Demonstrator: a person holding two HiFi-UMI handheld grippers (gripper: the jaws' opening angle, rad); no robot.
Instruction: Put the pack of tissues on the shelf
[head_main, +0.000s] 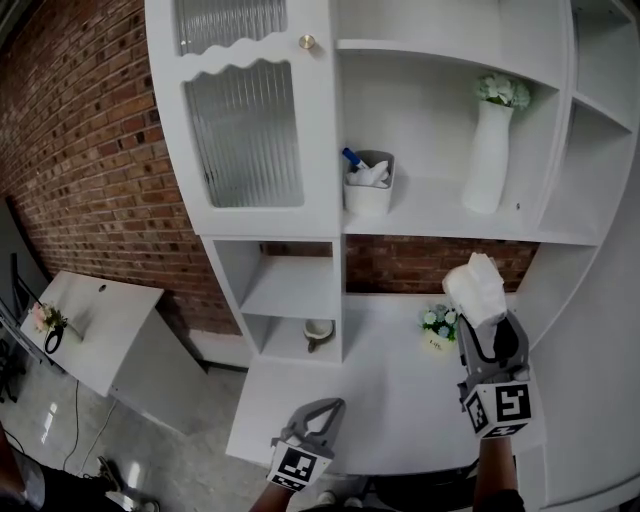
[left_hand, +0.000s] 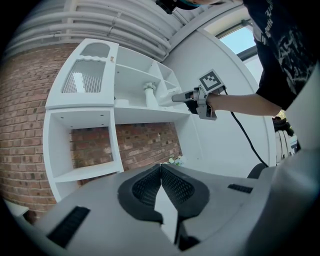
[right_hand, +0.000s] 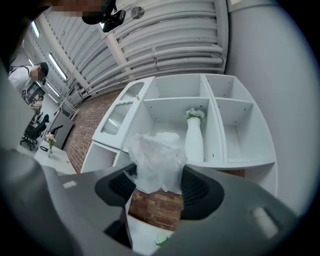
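Head view first, Ben: where is the pack of tissues?

Ben: It is in the right gripper. The jaws are about half open, and they squeeze the pack on both sides near its bottom end.

Mia: What does the pack look like?

Ben: It is white, soft and crinkly, in what looks like thin clear wrap. I think it is squashy. Its long side runs the way the gripper points, so most of it sticks out past the tips.

Mia: Where is the shelf from the gripper?

Ben: Ahead of it and higher up. The bare spot is between a white cup and a tall white vase. The vase is almost straight ahead of the tips, so I think the pack must go a bit to the left.

Mia: And the left gripper?

Ben: Its jaws are closed together with nothing in them. It hangs low, behind and to the left of the right one. The right hand is much nearer the shelf.
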